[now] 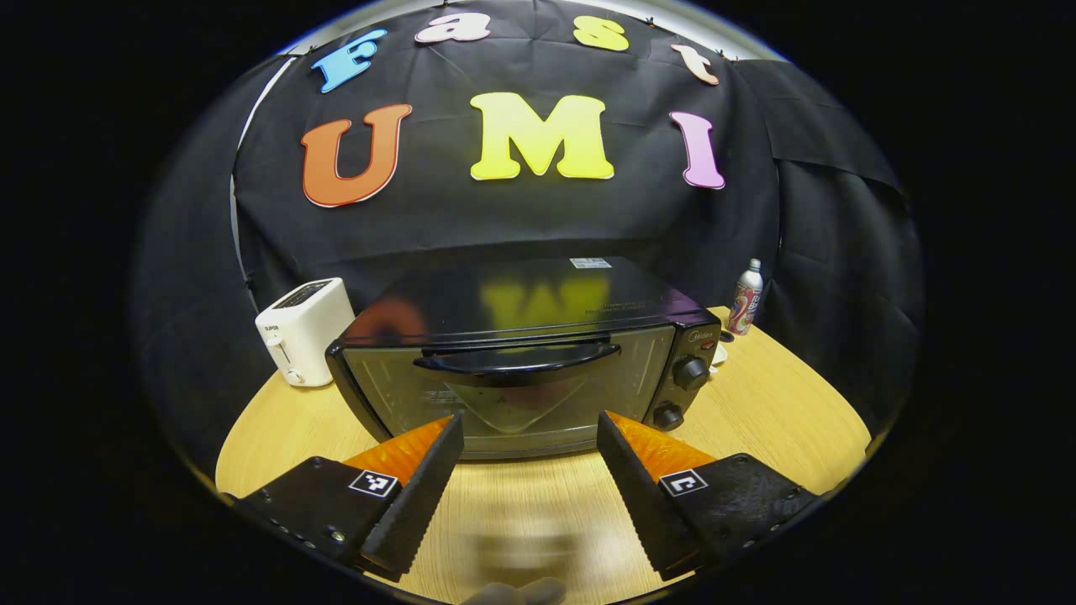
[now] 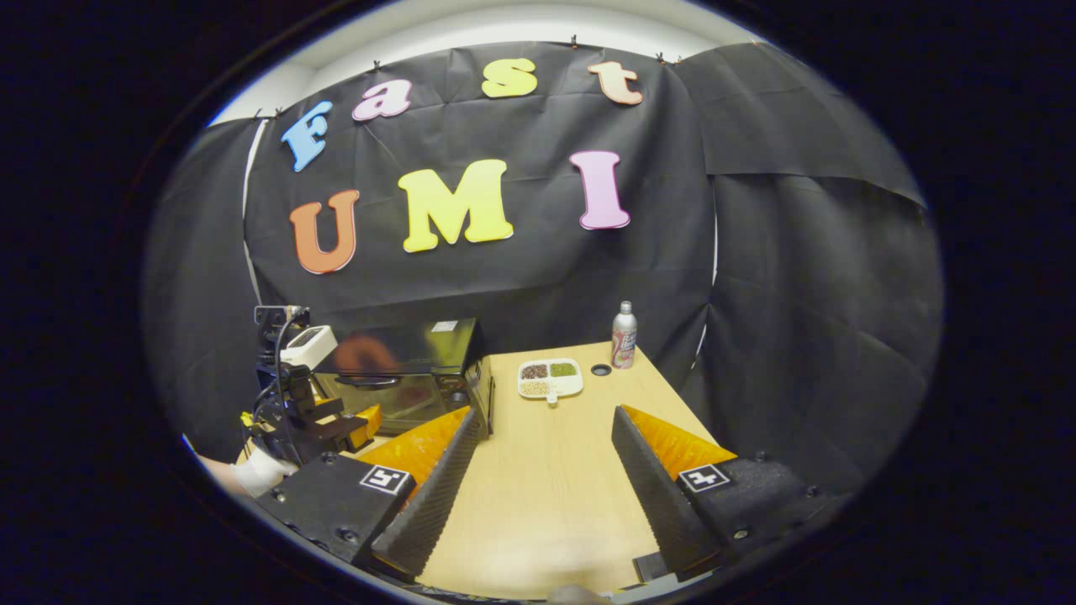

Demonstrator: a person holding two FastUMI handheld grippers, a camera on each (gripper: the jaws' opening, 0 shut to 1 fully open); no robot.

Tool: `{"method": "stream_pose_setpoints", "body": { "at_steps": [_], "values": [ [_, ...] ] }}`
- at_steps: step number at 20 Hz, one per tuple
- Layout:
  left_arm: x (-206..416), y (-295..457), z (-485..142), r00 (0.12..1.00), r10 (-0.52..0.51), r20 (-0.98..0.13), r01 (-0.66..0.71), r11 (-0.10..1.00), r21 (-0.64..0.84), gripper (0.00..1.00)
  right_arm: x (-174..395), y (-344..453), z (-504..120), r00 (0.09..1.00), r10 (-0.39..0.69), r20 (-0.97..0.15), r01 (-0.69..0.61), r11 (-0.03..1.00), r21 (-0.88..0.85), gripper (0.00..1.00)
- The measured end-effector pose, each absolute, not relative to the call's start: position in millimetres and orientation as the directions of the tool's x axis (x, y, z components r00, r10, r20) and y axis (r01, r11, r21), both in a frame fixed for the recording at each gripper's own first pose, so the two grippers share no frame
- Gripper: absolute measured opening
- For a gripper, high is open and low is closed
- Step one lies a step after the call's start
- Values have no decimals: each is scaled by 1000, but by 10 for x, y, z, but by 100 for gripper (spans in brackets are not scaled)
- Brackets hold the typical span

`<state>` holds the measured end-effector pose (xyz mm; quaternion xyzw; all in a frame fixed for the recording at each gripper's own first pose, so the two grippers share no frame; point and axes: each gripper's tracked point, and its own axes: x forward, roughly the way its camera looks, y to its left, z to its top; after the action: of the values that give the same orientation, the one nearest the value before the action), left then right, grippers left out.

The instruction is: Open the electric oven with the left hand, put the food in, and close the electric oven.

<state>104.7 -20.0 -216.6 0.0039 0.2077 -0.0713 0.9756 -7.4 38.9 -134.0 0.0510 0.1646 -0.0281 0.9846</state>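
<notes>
A black electric oven (image 1: 521, 361) stands on the wooden table (image 1: 756, 420) with its glass door closed and a curved black handle (image 1: 517, 361) across the top of the door. My left gripper (image 1: 530, 428) hovers open just in front of the door, below the handle, holding nothing. In the right gripper view the oven (image 2: 403, 370) sits at the left, with the left gripper (image 2: 328, 424) in front of it. A white divided tray of food (image 2: 551, 378) lies on the table to the oven's right. My right gripper (image 2: 546, 424) is open, short of the tray.
A white toaster (image 1: 304, 330) stands left of the oven. A slim can (image 2: 623, 336) stands at the table's back right, with a small dark ring (image 2: 601, 370) beside it. Two black knobs (image 1: 691, 372) are on the oven's right panel. Black cloth walls the booth.
</notes>
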Motion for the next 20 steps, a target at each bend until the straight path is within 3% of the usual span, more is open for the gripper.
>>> {"method": "stream_pose_setpoints", "body": {
  "at_steps": [12,20],
  "values": [
    [793,-237,-1908,917,-147,-371,143,989,-39,97,-238,458,-1260,950,-34,-309,60,996,73,96],
    [15,-234,-709,974,-99,-206,93,995,-39,97,-594,297,-752,985,0,-171,9,999,51,100]
  ]
}}
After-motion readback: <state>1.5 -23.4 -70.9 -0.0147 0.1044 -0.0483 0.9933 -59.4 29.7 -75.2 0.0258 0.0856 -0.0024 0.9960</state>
